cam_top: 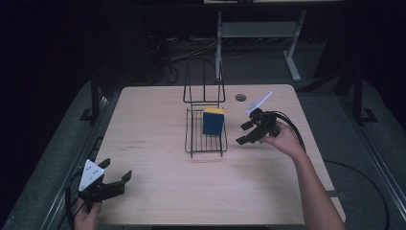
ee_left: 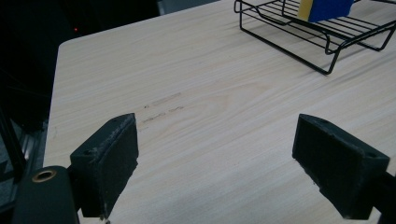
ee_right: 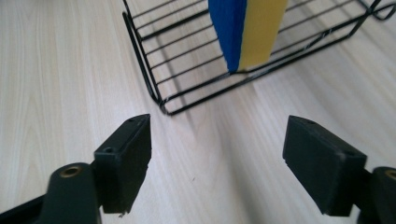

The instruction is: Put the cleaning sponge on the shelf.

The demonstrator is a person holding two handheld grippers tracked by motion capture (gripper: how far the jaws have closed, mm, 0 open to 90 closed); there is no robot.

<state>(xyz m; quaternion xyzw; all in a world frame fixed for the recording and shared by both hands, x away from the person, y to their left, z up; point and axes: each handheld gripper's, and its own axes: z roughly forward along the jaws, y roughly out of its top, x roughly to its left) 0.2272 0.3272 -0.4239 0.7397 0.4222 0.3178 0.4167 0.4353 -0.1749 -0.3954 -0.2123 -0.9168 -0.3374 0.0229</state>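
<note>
A blue and yellow sponge (cam_top: 213, 120) stands on edge in a black wire rack (cam_top: 206, 139) at the middle of the wooden table (cam_top: 158, 167). My right gripper (cam_top: 244, 132) hovers just right of the rack, open, nothing between its jaws. In the right gripper view the sponge (ee_right: 247, 32) and the rack's corner (ee_right: 161, 105) lie a short way ahead of the gripper (ee_right: 217, 154). My left gripper (cam_top: 116, 171) rests open near the table's front left corner. In the left gripper view the gripper (ee_left: 215, 163) is empty, with the rack (ee_left: 322, 42) far off.
A round grommet hole (cam_top: 241, 97) sits near the table's far edge behind the rack. Faint pencil-like marks (ee_left: 161, 108) lie on the wood left of centre. A white desk frame (cam_top: 261, 33) and cables stand on the dark floor beyond the table.
</note>
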